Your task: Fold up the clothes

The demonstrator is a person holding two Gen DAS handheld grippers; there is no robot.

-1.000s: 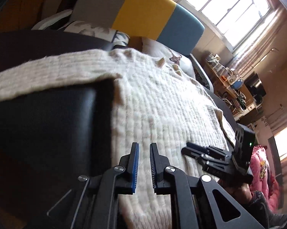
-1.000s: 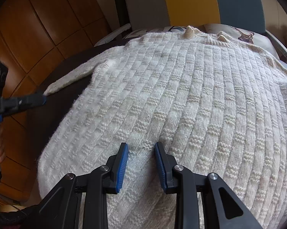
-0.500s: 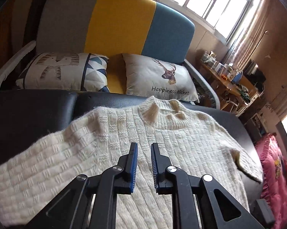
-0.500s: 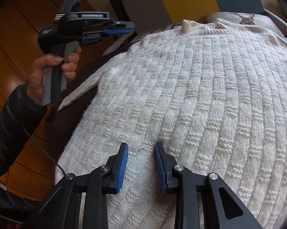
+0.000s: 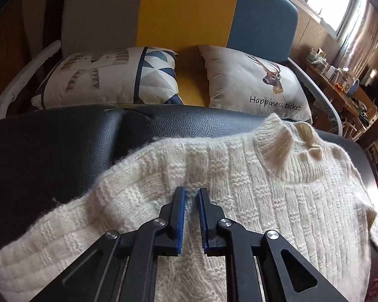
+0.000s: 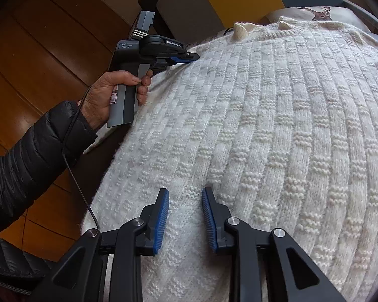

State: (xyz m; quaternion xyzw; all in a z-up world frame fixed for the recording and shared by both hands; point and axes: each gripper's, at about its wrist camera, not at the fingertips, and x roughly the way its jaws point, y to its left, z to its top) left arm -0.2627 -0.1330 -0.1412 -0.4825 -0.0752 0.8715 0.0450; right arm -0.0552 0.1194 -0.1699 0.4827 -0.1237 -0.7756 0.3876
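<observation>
the left gripper, jaws narrowly parted with knit between the pads though i can't tell whether they pinch it, sits at the shoulder of the cream knit sweater, spread flat on a black leather seat. the right gripper rests open near the hem. soft, bulky, stretchy wool: best held at shoulder seam and hem edge, likely to sag.

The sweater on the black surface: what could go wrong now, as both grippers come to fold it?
1. The left gripper, jaws narrowly apart at the shoulder of the sweater, may pinch only the top layer of the loose knit.
2. The right gripper is open at the hem, so the hem may drag.
3. The ribbed pads may snag fuzzy yarn.
</observation>
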